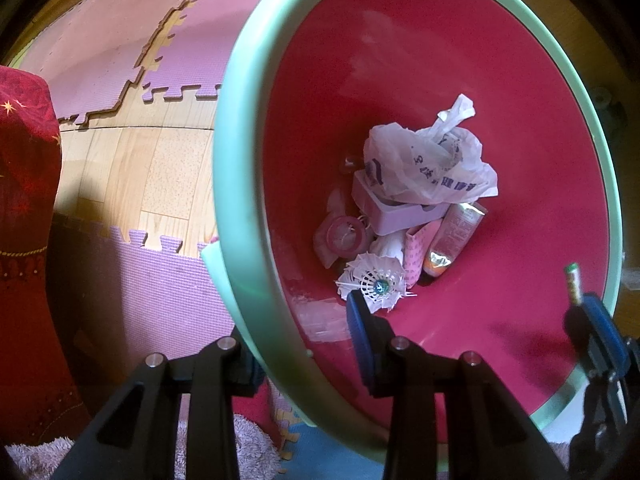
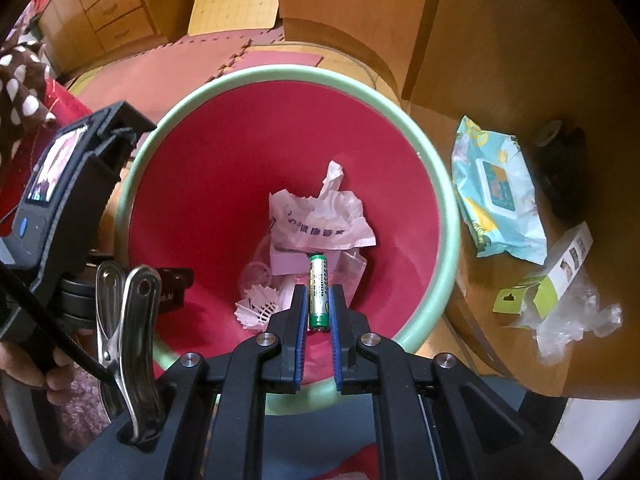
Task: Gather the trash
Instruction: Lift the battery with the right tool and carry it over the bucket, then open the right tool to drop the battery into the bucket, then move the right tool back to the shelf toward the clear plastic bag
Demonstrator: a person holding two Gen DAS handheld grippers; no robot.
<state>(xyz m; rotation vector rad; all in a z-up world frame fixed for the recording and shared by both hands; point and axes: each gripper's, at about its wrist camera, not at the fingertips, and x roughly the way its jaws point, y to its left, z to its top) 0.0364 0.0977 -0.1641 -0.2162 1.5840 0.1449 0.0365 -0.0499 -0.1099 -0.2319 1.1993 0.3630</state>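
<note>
Here: one battery [image 2: 319, 291] in right gripper [image 2: 319, 300] — over one bin [image 2: 448, 216], perhaps.

Glossy plastic bin [image 2: 440, 184]; crinkled plastic bag [image 2: 320, 220]; wood floor [image 1: 160, 160].

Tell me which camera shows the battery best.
The right wrist view: the battery sits centred between the right gripper's pads, label facing the camera, above the bin. The left wrist view catches only its tip at the edge.
</note>
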